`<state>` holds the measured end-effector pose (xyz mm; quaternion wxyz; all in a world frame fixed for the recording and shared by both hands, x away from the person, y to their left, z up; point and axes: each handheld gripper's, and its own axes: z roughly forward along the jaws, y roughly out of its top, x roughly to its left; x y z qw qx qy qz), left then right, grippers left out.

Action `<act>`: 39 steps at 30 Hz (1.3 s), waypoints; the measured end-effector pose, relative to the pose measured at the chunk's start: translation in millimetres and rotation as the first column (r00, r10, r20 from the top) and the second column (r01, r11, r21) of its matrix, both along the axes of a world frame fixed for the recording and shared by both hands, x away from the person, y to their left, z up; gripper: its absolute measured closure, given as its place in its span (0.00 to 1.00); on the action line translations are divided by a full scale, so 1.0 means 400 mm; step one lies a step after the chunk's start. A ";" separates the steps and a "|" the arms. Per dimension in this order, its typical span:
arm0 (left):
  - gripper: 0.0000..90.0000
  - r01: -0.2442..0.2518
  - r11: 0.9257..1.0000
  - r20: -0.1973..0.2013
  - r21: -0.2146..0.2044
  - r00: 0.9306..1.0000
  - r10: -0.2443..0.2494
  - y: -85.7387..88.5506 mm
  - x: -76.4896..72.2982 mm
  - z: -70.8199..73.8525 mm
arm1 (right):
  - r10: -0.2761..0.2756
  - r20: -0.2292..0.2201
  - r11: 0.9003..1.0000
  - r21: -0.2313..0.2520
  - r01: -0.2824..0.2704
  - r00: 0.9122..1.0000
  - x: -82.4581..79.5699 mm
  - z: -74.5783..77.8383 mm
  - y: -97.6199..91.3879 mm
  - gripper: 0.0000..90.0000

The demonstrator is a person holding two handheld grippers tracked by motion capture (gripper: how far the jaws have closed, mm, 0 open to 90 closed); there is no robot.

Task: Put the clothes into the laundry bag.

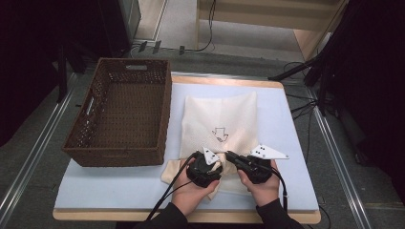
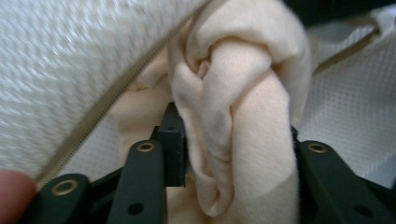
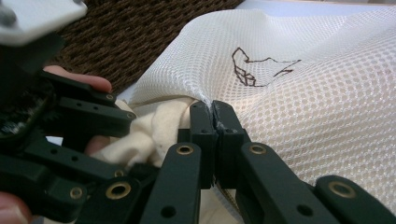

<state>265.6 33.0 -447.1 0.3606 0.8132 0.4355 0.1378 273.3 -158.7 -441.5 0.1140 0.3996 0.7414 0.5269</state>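
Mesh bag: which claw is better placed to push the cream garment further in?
Left, probably. The left claw already has the bunched cream garment between its jaws at the zipper opening, while the right claw is shut on the mesh bag edge, holding it open.

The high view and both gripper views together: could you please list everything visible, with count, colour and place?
Wicker basket: one, dark brown, left part of the table, nothing seen inside.
Mesh laundry bag: one, white with a small dark line drawing, centre of the table, right of the basket.
Cream cloth: one, bunched at the bag's near, open edge, partly inside.
Table mat: one, pale blue, under everything.
Table: one, light wood edge around the mat.
Floor cables: several, black, beyond and right of the table.
Left gripper: one, black, jaws on the cream cloth.
Right gripper: one, black, jaws shut on the bag's edge.
Hands: two, at the near edge.
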 end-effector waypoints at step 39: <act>0.81 -0.093 0.990 -0.017 -0.104 0.996 0.092 -0.013 0.020 -0.023 | -0.005 0.015 1.000 0.021 0.004 1.000 -0.005 0.014 -0.013 0.98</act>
